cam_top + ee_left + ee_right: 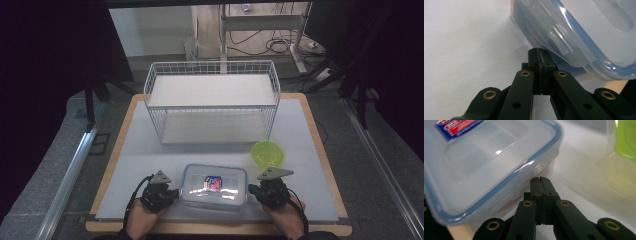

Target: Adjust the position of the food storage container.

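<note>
The lidded container sits at the near edge of the table, square between our two hands, and both grippers press in on it from its short ends. Our left gripper has its jaws fully together with nothing between them, the tips poked in under the lid's rim by a corner; our right gripper is the same, jaws pressed flat on each other and empty, nosing under the opposite end. We judge the step to be a squeeze-lift with closed tips as two pushers, so we should keep both tips at equal height under the rim, push inward evenly, and raise both hands together so the box stays level and does not pivot out. The left gripper view shows a lid clasp just above the tips, which the high view is too coarse to give. The right gripper view shows the red and blue label and the green bowl close by, while the high view alone gives the wire basket farther back.
</note>
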{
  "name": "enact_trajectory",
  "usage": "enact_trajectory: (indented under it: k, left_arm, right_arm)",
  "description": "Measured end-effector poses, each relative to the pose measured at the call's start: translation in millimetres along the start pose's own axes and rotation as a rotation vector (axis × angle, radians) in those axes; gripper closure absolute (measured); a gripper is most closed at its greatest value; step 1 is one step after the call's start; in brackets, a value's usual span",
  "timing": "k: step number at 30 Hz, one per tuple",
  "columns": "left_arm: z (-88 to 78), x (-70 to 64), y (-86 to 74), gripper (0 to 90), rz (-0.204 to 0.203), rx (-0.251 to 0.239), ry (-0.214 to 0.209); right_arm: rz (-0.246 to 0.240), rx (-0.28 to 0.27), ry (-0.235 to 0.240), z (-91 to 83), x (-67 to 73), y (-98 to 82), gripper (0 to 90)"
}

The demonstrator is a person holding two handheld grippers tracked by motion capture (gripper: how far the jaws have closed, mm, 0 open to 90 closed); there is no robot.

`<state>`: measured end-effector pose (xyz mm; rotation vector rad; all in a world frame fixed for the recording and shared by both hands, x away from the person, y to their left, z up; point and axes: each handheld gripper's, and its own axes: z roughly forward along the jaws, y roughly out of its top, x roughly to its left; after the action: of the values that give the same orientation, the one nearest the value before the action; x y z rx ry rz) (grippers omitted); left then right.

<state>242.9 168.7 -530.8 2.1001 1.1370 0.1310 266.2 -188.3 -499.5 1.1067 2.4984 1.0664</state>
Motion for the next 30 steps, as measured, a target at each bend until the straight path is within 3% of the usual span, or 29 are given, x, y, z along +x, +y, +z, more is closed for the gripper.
enact_trajectory:
  k: [8,14,16,18,20,21,22,23,24,26,28,29,30]
  left_arm:
    - [-1.6,-6.3,-1.1,89.9,-0.015,0.010,0.013]
    - [-4.1,-3.7,-3.7,89.3,-0.021,-0.003,-0.020]
    - [-8.8,1.1,-4.7,81.7,-0.013,-0.023,-0.009]
    - [-16.1,7.1,-7.5,72.4,0.000,-0.051,0.066]
    - [-20.2,11.4,-9.6,55.6,0.004,-0.072,0.083]
    - [-28.0,19.7,-13.6,46.8,0.002,-0.105,0.106]
    - [-28.0,19.7,-13.6,40.1,0.002,-0.105,0.106]
    - [-33.2,24.9,-16.5,33.7,0.025,-0.129,0.127]
    - [-34.5,26.2,-17.4,29.2,0.032,-0.138,0.136]
    - [-34.9,26.8,-17.9,23.7,0.032,-0.143,0.137]
    - [-33.6,26.8,-18.8,19.7,0.052,-0.142,0.118]
    - [-30.1,25.3,-19.3,17.9,0.081,-0.136,0.112]
    - [-30.1,25.3,-19.3,14.9,0.081,-0.136,0.112]
  right_arm:
    - [-0.002,-0.006,-0.043,7.6,-6.1,8.3,90.0]
    - [-0.004,-0.014,-0.036,8.7,-8.3,8.4,90.0]
    - [-0.011,-0.012,-0.036,7.3,-8.2,7.9,89.6]
    - [-0.024,-0.015,-0.050,4.3,-8.8,6.3,85.3]
    - [-0.031,-0.021,-0.045,-1.3,-11.3,4.4,77.5]
    - [-0.036,-0.027,-0.041,-4.2,-12.4,3.7,72.4]
    - [-0.036,-0.027,-0.041,-4.2,-12.4,3.7,72.4]
    - [-0.052,-0.033,-0.028,-9.6,-14.5,1.9,62.1]
    - [-0.056,-0.030,-0.020,-10.7,-15.1,1.0,58.2]
    - [-0.054,-0.023,-0.011,-11.7,-15.4,-0.2,54.3]
    - [-0.058,-0.004,0.001,-14.3,-17.3,-4.2,44.2]
    - [-0.056,-0.003,0.005,-15.3,-18.1,-5.2,41.6]
    - [-0.056,-0.003,0.005,-15.3,-18.1,-5.2,41.6]
